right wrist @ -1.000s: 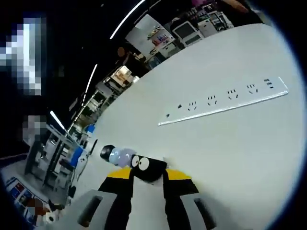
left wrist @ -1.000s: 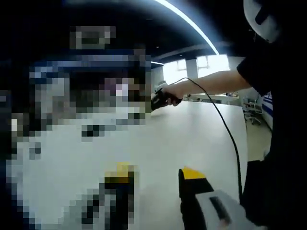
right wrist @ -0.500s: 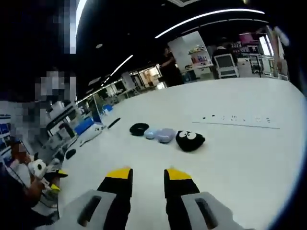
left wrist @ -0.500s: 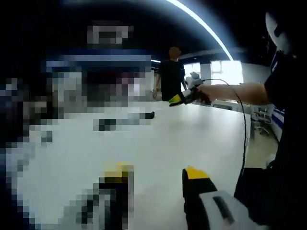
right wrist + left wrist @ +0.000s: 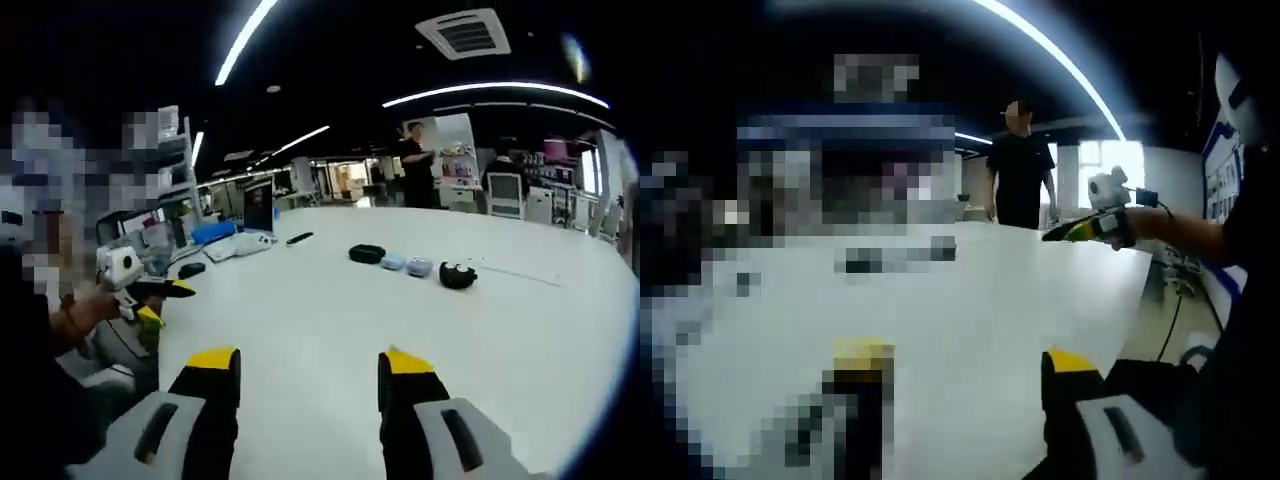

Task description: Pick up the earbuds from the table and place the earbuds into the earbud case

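Observation:
In the right gripper view a black round object with two white eyes lies far off on the white table. Left of it are two small pale blue objects and a flat black one; which are earbuds and which the case is too small to tell. My right gripper stands open over the near table with nothing between its yellow-tipped jaws. My left gripper is also open and holds nothing. The right gripper appears at the right of the left gripper view, held in a hand.
A white power strip lies right of the black object. A keyboard-like item and small dark things sit at the table's far left. A person in black stands behind the table. The left gripper shows by the table's left edge.
The right gripper has pulled far back from the black object and lilac items, and its jaws stand wider apart. In the left gripper view the right hand has swung rightward.

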Demonstrator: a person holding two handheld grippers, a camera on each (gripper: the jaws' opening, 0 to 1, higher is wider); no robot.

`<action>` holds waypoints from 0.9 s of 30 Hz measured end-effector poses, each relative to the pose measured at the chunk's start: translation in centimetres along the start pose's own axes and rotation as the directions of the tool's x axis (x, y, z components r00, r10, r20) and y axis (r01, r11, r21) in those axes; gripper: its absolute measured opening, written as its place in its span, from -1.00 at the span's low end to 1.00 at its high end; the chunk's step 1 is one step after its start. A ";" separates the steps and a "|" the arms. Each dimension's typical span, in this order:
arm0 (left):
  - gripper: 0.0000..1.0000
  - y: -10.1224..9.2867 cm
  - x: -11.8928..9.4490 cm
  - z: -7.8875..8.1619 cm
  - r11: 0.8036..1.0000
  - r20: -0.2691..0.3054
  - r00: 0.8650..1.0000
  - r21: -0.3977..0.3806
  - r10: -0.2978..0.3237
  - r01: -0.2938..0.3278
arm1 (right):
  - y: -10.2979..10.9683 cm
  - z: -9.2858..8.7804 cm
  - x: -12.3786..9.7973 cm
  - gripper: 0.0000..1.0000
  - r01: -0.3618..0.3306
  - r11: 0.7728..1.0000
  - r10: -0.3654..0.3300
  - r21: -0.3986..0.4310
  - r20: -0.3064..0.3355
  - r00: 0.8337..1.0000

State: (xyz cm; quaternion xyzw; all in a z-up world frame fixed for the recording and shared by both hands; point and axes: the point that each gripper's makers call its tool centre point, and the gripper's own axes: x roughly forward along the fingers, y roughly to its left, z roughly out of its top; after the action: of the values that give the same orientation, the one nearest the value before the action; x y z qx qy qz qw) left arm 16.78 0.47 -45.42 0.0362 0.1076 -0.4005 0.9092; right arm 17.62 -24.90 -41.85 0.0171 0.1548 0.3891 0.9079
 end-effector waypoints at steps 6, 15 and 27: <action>0.42 0.1 -1.4 1.0 1.000 0.006 1.000 -0.016 0.009 -0.009 | 2.3 -0.2 -3.9 0.22 0.030 1.000 -0.029 -0.009 0.067 0.997; 0.44 -0.6 -3.0 2.2 1.000 0.004 1.000 -0.023 -0.004 0.004 | 1.3 -0.3 -9.9 0.19 0.123 0.992 -0.120 -0.037 0.077 0.990; 0.49 -0.6 -4.5 3.5 1.000 -0.015 1.000 -0.025 -0.009 0.009 | 1.0 -0.9 -13.8 0.28 0.159 0.987 -0.158 -0.036 0.028 0.987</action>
State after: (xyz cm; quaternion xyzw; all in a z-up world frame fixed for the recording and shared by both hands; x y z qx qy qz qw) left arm 13.99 2.75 -41.04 0.0275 0.1195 -0.4029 0.9070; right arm 7.65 -34.07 -38.88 -0.0078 0.1367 0.3182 0.9381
